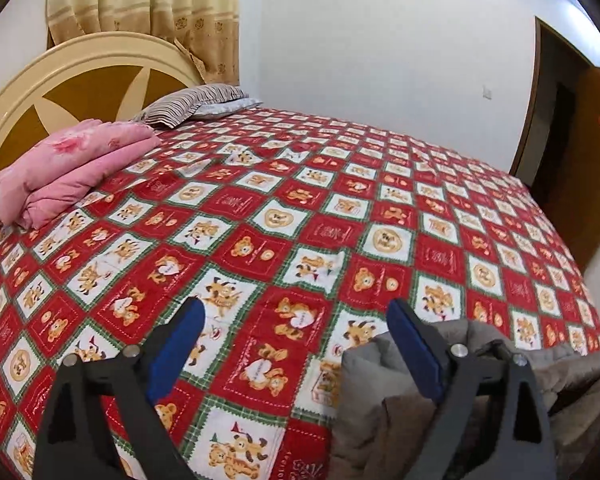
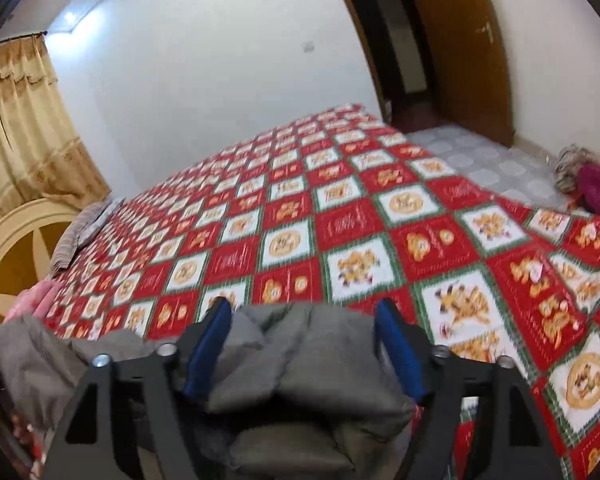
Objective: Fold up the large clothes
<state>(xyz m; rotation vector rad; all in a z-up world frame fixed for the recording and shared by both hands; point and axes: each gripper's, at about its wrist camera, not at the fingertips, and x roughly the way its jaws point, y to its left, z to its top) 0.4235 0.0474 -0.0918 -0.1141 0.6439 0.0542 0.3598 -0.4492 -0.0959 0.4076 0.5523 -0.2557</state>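
A grey padded garment (image 1: 388, 384) lies bunched at the near edge of the bed, at the lower right of the left wrist view. My left gripper (image 1: 296, 312) is open and empty above the bedspread, its right finger (image 1: 412, 344) over the garment's edge. In the right wrist view the garment (image 2: 300, 368) fills the space between the blue pads (image 2: 208, 344). My right gripper (image 2: 302, 312) is open around the bunched cloth, jaws wide apart, not clamped.
A red checked bear-print bedspread (image 1: 300, 208) covers the bed. A folded pink quilt (image 1: 72, 164) and a striped pillow (image 1: 192, 104) lie by the cream headboard (image 1: 60, 72). Curtain behind. An open brown door (image 2: 460, 40), tiled floor and a clothes pile (image 2: 592, 180) lie right.
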